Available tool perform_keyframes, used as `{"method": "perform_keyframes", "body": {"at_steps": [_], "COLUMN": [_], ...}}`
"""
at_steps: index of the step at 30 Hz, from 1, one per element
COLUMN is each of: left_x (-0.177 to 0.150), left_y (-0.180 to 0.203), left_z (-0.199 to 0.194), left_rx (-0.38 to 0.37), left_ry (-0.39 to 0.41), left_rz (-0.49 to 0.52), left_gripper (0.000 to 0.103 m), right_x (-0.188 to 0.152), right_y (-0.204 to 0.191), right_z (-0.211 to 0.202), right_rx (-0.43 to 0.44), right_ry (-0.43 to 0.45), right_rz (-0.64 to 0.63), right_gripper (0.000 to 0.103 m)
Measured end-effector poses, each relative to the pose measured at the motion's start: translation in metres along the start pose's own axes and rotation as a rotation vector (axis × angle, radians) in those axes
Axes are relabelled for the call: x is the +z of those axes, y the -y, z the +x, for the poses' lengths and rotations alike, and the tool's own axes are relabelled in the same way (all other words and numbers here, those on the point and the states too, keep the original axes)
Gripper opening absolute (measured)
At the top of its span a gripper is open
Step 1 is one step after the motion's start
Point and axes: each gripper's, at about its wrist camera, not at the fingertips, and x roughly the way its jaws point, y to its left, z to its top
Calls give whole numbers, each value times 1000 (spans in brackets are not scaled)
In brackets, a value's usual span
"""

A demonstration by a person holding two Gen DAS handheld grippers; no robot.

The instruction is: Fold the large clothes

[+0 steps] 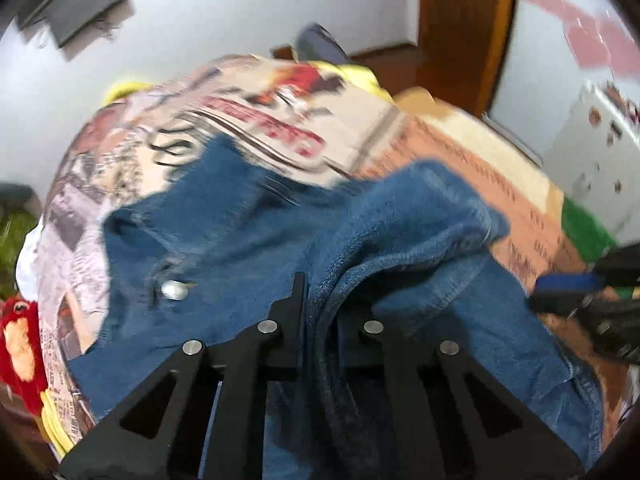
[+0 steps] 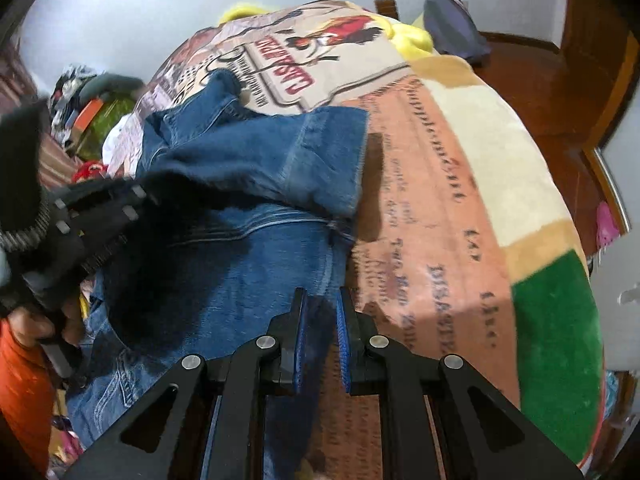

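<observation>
A pair of blue jeans (image 2: 240, 248) lies on a bed, spread over a printed blanket (image 2: 432, 184) that looks like an old newspaper page. The jeans sit toward the left and near part of the bed. One leg is doubled over: its frayed hem (image 2: 360, 152) points right, lying across the rest of the denim. The waist end, with a metal button (image 1: 174, 290), shows in the left wrist view.

My left hand-held gripper (image 1: 316, 320) is pressed together on a thick fold of the denim; the cloth bunches up between and over its fingers. In the right wrist view it shows at the left edge (image 2: 100, 208), blurred, with my hand below it.

My right hand-held gripper (image 2: 322, 320) is at the right edge of the jeans, near the bed's front. Its blue pads (image 2: 343, 332) sit close together with denim running between them, so I judge it is pinching the cloth, though the grip itself is partly hidden.

I judge the fold to be in its early or middle part. The jeans are not yet a neat packet: the layers are rumpled and uneven, and at least one more fold and some smoothing seem left.

Farther out: a yellow pillow (image 2: 408, 36) at the far end of the bed, a red plush toy (image 1: 20, 344) at the left, white walls, and a wooden door frame (image 1: 460, 32).
</observation>
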Motion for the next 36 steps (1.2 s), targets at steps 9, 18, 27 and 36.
{"method": "perform_keyframes", "body": {"at_steps": [9,18,27,36], "left_x": [-15,-118,-185,-220], "left_y": [-83,-139,-158,-171], "left_z": [-64,-29,-26,-35], "left_rx": [69,30,28,-10], "left_ry": [139,-34,-63,-78], "left_rz": [-148,-324,-417,-508], "left_gripper": [10,26,51,59], "right_x": [-6,-15,-20,-19], "right_y": [-29,-46,-52,-53], "right_z": [23,31,37,38], "right_rx": [-93,-163,-201,-207], "right_ry": [-14,-35,-36,-35], "right_rz": [-117,-173,-202,-205], "right_gripper": [9,9,9,9]}}
